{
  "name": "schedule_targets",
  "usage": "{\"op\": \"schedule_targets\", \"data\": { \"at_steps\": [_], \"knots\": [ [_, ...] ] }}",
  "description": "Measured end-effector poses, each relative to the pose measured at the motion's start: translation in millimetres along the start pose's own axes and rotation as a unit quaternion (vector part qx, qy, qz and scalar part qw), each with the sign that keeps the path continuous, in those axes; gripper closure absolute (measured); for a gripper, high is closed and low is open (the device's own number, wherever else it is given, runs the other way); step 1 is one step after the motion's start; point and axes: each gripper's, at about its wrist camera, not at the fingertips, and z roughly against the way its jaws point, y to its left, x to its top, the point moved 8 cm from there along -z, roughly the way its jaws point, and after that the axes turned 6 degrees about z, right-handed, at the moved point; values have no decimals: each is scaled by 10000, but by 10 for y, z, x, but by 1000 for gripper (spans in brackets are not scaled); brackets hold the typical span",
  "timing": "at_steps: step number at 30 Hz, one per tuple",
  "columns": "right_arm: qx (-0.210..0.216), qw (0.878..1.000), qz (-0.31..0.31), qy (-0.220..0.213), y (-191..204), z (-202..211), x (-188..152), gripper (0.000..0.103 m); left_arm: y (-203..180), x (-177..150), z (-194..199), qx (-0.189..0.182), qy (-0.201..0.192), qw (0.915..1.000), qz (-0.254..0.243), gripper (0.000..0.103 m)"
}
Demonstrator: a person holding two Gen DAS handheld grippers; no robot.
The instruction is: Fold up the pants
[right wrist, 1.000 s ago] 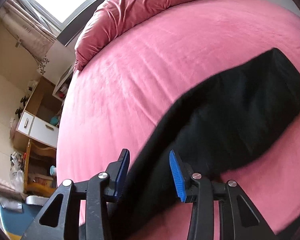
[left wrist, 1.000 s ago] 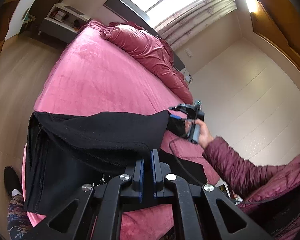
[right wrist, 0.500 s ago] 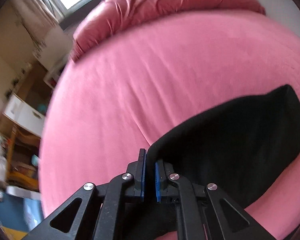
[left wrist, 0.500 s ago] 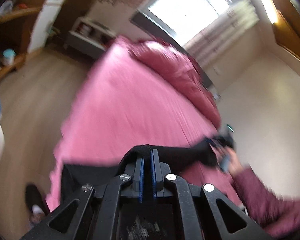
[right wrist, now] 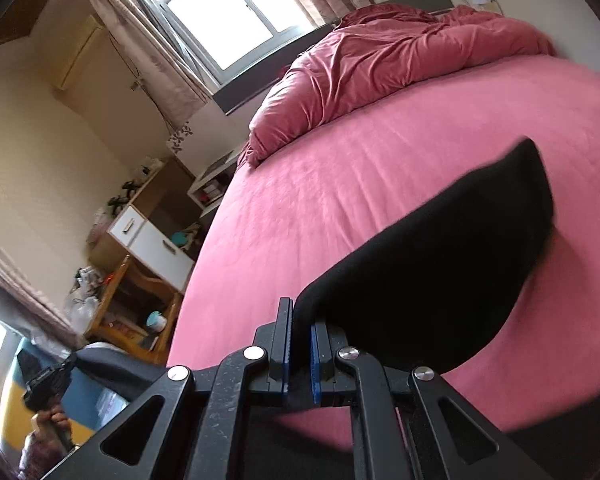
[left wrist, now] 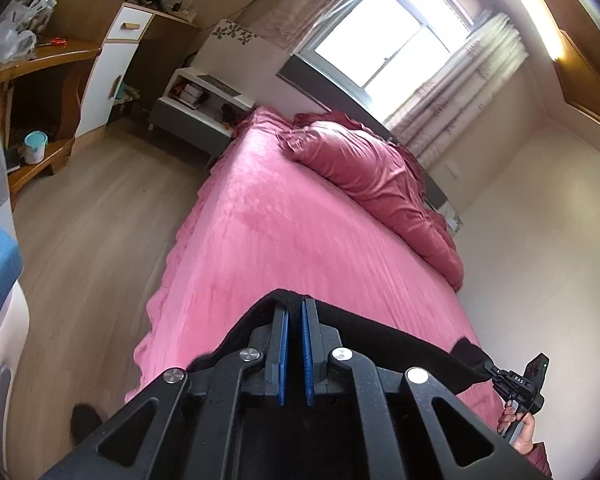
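Here, left gripper point(left wrist: 293, 344) clamped on black pants point(left wrist: 388, 340), right gripper point(right wrist: 301, 348) pinching another edge, pink bed point(left wrist: 284, 240) beneath, lower garment hidden behind gripper frames.

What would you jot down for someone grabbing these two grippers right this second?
Left gripper: shut on the black pants.
Right gripper: shut on the pants too, at another edge.
Pants: lifted between both grippers above the pink bed; the far end hangs free.
Done: both edges gripped, cloth raised.
Left: probably lay it flat, fold it over and let go.
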Motion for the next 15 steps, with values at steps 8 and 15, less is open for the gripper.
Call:
{"op": "schedule_targets", "data": {
  "at_steps": [8, 15],
  "knots": [
    [-85, 9988, -232, 422, -220, 426, -1040, 96, 351, -822, 491, 136, 283, 9991, 299, 97],
    [-367, 9945, -127, 969, -337, 448, -1750, 96, 832, -1481, 559, 544, 672, 9932, 775, 97]
  ]
}}
